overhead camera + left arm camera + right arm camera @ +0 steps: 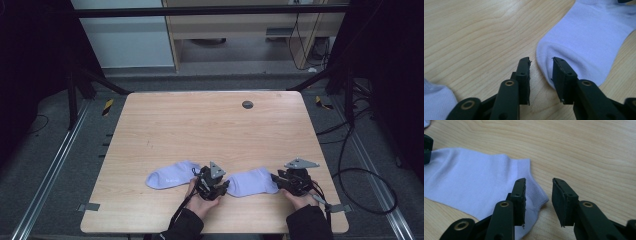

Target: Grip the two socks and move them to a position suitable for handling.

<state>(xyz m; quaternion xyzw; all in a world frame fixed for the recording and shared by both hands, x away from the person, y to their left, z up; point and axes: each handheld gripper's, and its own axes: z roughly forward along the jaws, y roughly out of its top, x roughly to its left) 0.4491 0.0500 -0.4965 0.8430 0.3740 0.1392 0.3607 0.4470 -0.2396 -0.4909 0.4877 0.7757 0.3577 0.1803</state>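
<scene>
Two pale lilac socks lie flat near the table's front edge. My left gripper point(223, 187) is at the toe of the right-hand sock point(252, 181), and my right gripper point(275, 178) is at that sock's cuff end. In the left gripper view the gripper point(541, 60) is open and straddles the rim of the toe point(584, 42), with its right jaw over the fabric. In the right gripper view the gripper point(539, 180) is open astride the cuff corner point(534, 187), with its left jaw over the sock point(474, 182). The other sock point(172, 175) lies untouched to the left.
The wooden table point(200, 130) has a dark round plug point(247, 104) near its far edge. A corner of the left-hand sock point(436, 100) lies beside my left gripper. Black cables point(360, 175) loop on the floor to the right of the table.
</scene>
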